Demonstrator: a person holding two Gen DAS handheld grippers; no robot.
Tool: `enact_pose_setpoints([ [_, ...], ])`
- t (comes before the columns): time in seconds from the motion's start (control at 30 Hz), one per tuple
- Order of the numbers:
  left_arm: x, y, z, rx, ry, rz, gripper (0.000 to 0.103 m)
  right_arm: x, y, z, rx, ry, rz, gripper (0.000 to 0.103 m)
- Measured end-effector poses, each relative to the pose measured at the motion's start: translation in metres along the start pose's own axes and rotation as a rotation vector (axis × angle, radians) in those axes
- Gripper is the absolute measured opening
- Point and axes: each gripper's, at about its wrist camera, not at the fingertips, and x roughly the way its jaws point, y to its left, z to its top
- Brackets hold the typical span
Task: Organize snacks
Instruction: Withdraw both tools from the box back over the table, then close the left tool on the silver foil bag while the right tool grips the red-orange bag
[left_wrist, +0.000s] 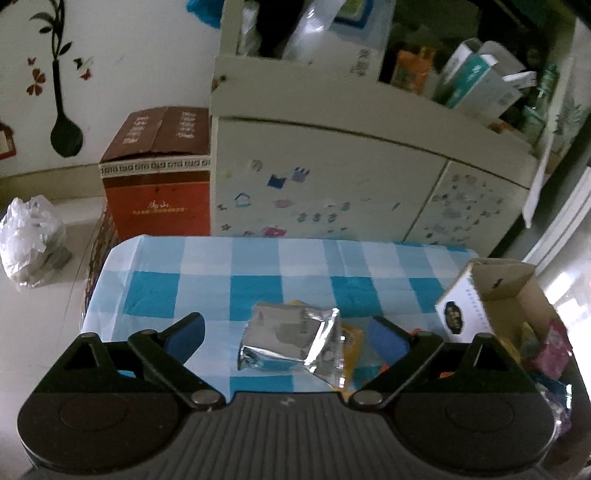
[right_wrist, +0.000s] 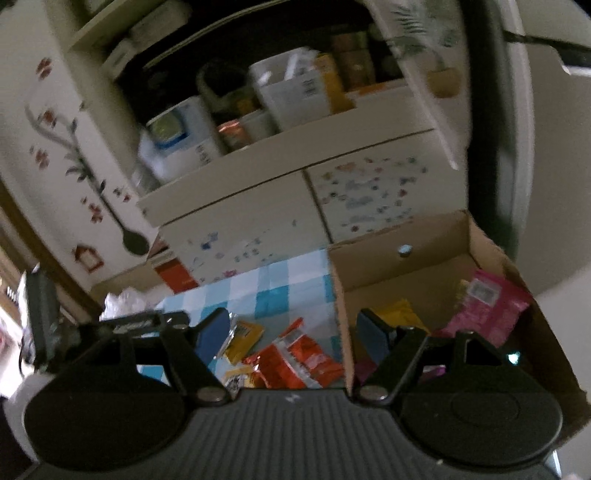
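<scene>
**Both claws open, snacks split between table and box**

Left claw (left_wrist: 287, 332): jaws wide, nothing gripped. Crinkled silver foil snack packet (left_wrist: 290, 341) lies flat on the blue-and-white checked table (left_wrist: 207, 288) between the blue pads, touching neither. Yellow packet (left_wrist: 351, 341) pokes out from under the silver one at its 3 o'clock. Open brown cardboard box (left_wrist: 517, 284) sits at the table's 3 o'clock edge, with a pink packet (left_wrist: 552, 347) inside.

Right claw (right_wrist: 293, 334): jaws apart, nothing gripped. It straddles the box's left wall (right_wrist: 341, 314): left pad over the table, right pad inside the box. Orange-red foil packet (right_wrist: 295, 360) and another yellow packet (right_wrist: 242, 341) lie on the table between the pads. In the box: yellow pouch (right_wrist: 400, 314) at 12 o'clock of the right pad, pink packet (right_wrist: 487, 310) at 2 o'clock.
</scene>
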Motion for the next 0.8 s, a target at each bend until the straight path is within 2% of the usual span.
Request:
enact_pose_setpoints([
  [0.2,0.025,-0.001,-0.001,0.026,0.019,-0.003,0.098,0.017,0.023,-0.009,-0.119,0.042,0.025,0.077],
  [0.53,0.063,-0.009,-0.006,0.062,0.071,0.014,0.098,0.051,0.042,-0.023,-0.21,0.132,0.009,0.077],
  [0.7,0.071,0.006,-0.008,0.016,0.1,0.027,0.098,0.068,0.051,-0.03,-0.252,0.154,-0.01,0.077],
  [0.8,0.07,0.02,-0.007,-0.051,0.126,0.045,0.098,0.079,0.059,-0.033,-0.274,0.157,-0.022,0.077],
])
